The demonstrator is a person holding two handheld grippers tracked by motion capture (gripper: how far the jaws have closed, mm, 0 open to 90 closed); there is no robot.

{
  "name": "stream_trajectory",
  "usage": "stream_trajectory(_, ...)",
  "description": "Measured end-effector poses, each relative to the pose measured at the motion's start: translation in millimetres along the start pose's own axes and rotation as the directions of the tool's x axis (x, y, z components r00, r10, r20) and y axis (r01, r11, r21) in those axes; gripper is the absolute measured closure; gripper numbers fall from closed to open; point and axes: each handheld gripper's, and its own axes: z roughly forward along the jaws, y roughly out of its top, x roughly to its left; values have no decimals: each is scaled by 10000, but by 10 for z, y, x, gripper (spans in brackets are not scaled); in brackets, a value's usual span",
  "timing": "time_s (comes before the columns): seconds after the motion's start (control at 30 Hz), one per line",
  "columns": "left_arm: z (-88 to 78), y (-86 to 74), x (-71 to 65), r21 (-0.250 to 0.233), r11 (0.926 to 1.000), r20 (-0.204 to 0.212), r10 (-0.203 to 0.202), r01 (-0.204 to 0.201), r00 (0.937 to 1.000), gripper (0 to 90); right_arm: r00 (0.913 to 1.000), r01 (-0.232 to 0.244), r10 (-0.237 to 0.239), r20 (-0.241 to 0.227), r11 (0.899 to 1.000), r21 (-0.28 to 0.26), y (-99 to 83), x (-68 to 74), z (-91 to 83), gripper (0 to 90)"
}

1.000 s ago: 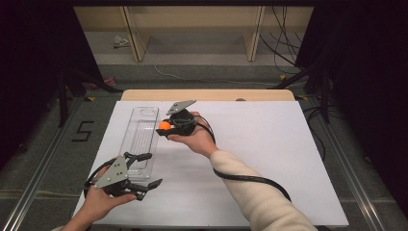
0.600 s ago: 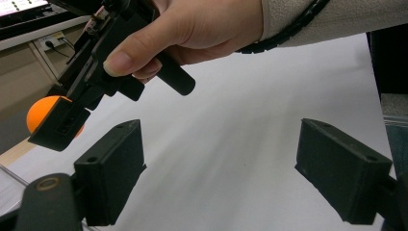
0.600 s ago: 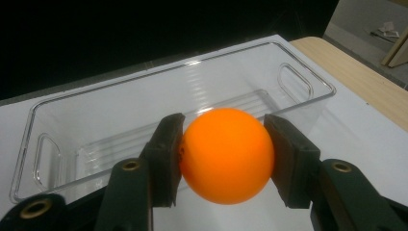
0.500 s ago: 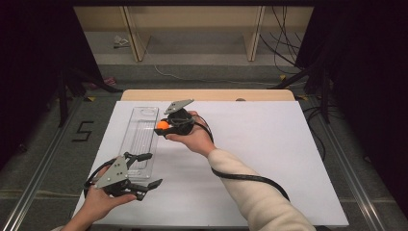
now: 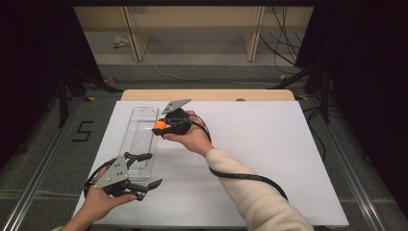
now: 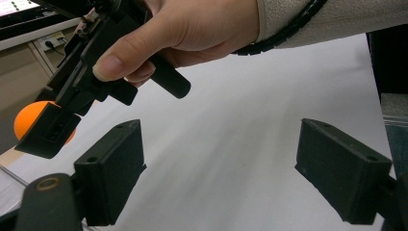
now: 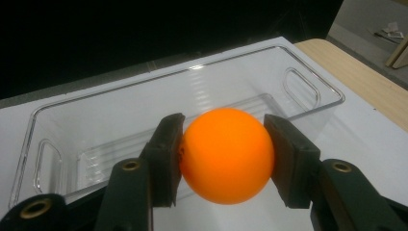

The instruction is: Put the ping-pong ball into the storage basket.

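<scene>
An orange ball [image 7: 225, 154] sits squeezed between the two black pads of my right gripper [image 7: 225, 159], held just in front of a long clear plastic tray [image 7: 298, 86]. From above, the right gripper [image 5: 162, 126] holds the orange ball [image 5: 160, 124] beside the right wall of the clear tray [image 5: 139, 139]. My left gripper [image 5: 146, 169] rests low at the tray's near end, jaws wide apart with nothing between them. In the left gripper view my own gripper [image 6: 240, 168] stands open, and the orange ball [image 6: 26, 120] shows farther off in the other gripper.
A white sheet [image 5: 269, 144] covers the table; a wooden strip [image 5: 216, 95] runs along its far edge. A black cable [image 5: 240, 175] trails from the right gripper along the sleeve. Dark floor and shelving legs lie beyond.
</scene>
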Motion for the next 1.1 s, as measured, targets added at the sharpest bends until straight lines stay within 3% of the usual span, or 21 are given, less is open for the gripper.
stream_trajectory(1.1,4,-2,-2,-10,10000,-3,-7,7,10000,166,9999,75,-73,-131,9999,100,83,35,108,515)
